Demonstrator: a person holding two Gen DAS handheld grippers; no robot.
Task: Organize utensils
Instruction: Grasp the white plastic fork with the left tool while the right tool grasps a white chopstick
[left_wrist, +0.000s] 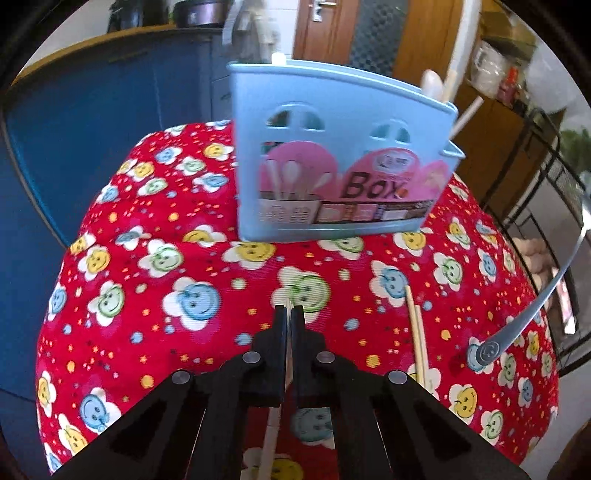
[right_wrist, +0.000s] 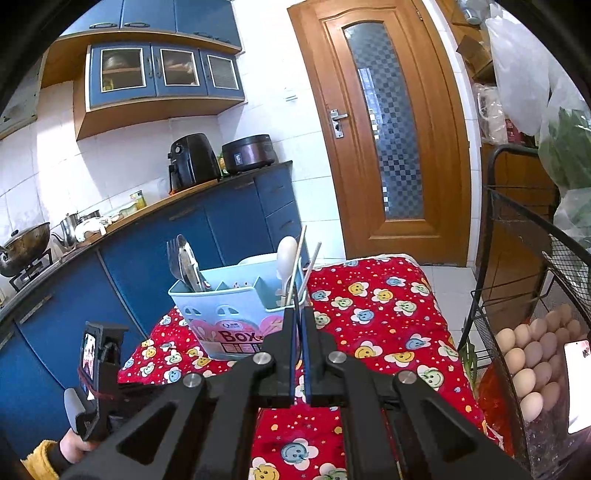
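A light blue utensil box (left_wrist: 332, 162) marked "Box" stands on the red flowered cloth (left_wrist: 221, 280). In the right wrist view the box (right_wrist: 229, 317) holds a fork and metal pieces (right_wrist: 183, 262) on its left, and a white spoon (right_wrist: 286, 258) and chopsticks on its right. My left gripper (left_wrist: 289, 310) is shut on a pale chopstick (left_wrist: 271, 432), low over the cloth in front of the box. Two more chopsticks (left_wrist: 417, 332) lie to its right. A metal spoon (left_wrist: 535, 306) hangs in the air at the far right. My right gripper (right_wrist: 299, 310) is shut on that spoon's thin edge.
A black wire rack (right_wrist: 517, 288) with eggs (right_wrist: 532, 362) stands right of the table. Blue kitchen cabinets (right_wrist: 166, 251) run along the left and behind. A wooden door (right_wrist: 384, 129) is at the back. The left hand-held gripper body (right_wrist: 96, 373) shows at lower left.
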